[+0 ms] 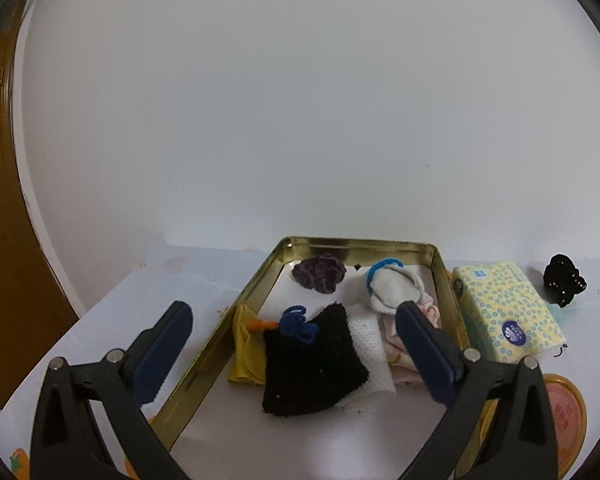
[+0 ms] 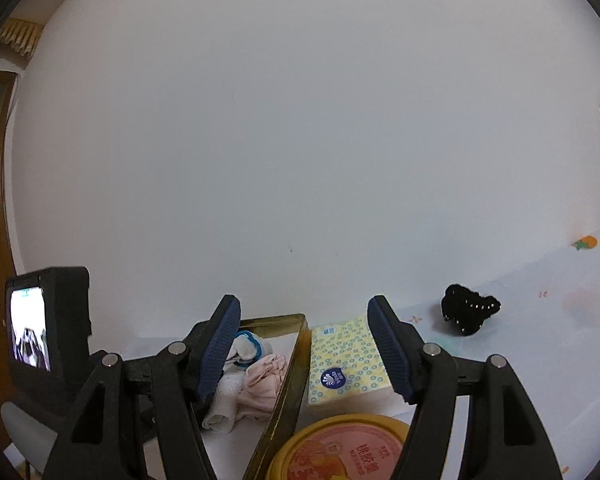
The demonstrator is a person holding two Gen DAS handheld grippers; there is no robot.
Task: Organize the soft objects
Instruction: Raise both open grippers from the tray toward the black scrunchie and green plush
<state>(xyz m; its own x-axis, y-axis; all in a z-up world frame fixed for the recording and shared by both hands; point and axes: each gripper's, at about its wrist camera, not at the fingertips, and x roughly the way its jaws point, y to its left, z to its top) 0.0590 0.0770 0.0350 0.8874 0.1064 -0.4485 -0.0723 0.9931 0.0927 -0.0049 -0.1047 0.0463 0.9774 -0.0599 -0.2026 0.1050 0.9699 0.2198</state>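
Covering table (image 2: 540, 344): pale orange-print cloth, seemingly; white wall (image 1: 300, 120) behind.

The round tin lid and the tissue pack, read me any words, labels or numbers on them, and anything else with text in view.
Round lid: large Chinese characters, seemingly "桃胶羹"; the smaller line under them is too blurred to read.
Tissue pack: round dark blue logo with a white emblem and a small blue label at the far end; both too small to read.
Camera screen beside the left tongs: a green mark at the top, unreadable.
Nothing else carries text.
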